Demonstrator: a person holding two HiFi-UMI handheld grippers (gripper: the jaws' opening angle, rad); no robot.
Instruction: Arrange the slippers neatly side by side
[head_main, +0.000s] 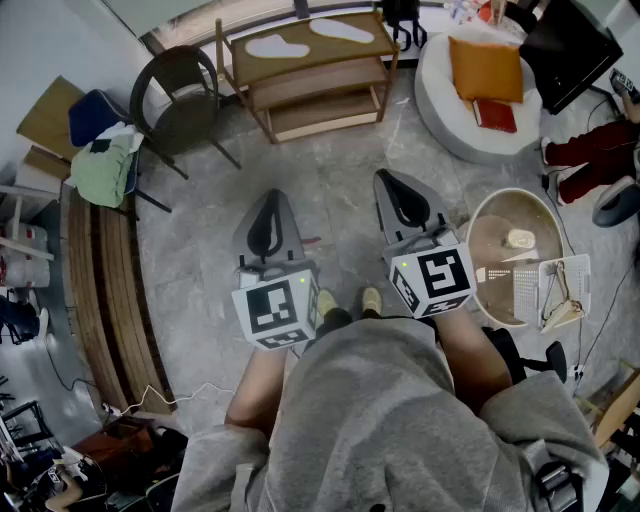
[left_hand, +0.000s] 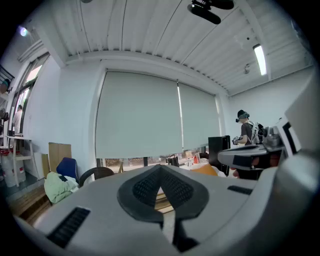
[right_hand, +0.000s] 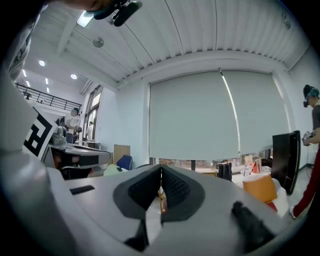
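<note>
Two white slippers (head_main: 278, 46) (head_main: 342, 30) lie on the top board of a low wooden shelf rack (head_main: 318, 92) at the far side of the floor, apart from each other and set at different angles. My left gripper (head_main: 271, 198) and right gripper (head_main: 388, 180) are held out side by side above the grey floor, well short of the rack. Both are shut with nothing between the jaws. In the left gripper view the left gripper (left_hand: 160, 171) has its black pads meeting, and so does the right gripper (right_hand: 161, 171) in the right gripper view. Both point nearly level toward the windows.
A dark chair (head_main: 180, 95) stands left of the rack, with green cloth (head_main: 104, 168) beside it. A white pouf (head_main: 470, 110) with an orange cushion sits at the right, a round tub (head_main: 515, 250) nearer. A curved wooden bench (head_main: 100, 290) runs along the left. A person (left_hand: 246, 127) stands far off.
</note>
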